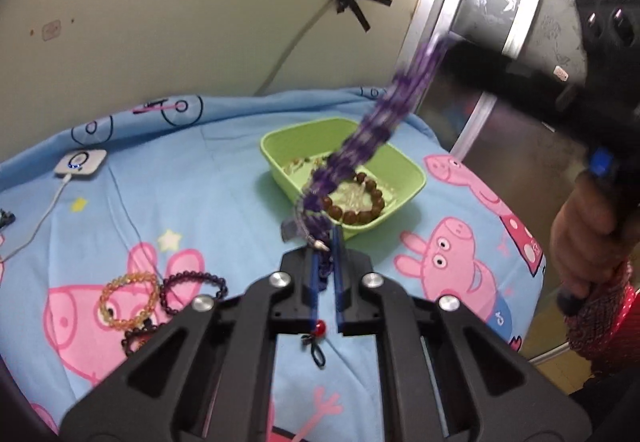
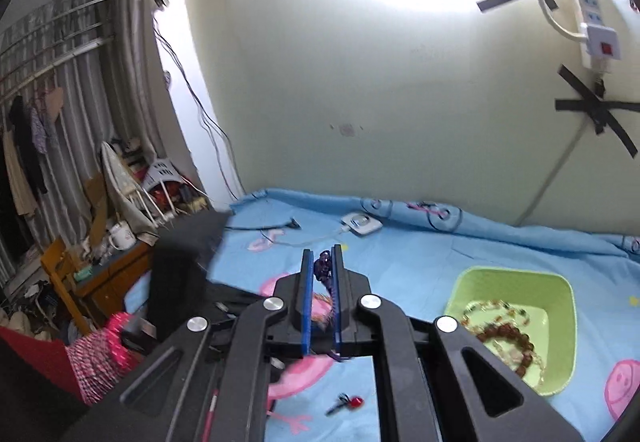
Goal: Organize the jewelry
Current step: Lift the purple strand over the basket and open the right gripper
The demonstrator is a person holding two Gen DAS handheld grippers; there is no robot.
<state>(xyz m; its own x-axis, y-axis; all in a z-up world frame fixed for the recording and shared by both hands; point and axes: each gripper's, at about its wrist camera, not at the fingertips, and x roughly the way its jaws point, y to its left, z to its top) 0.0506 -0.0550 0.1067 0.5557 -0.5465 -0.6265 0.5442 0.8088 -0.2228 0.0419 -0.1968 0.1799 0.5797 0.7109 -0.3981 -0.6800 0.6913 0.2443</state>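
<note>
My left gripper (image 1: 325,242) is pinching 1 end of a purple beaded strand (image 1: 372,133); my right gripper (image 1: 452,45), blurred, is holding the other end high. The strand is hanging over the green bowl (image 1: 412,177), which is containing a brown bead bracelet (image 1: 366,203). 2 bracelets (image 1: 160,294) are lying on the blue cloth (image 1: 224,201).

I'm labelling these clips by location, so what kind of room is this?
Most likely a bedroom in a lived-in home. The work surface looks like a bed under a blue cartoon pig sheet, clothes hang by curtains at one side, and a power strip is fixed to the wall.
</note>
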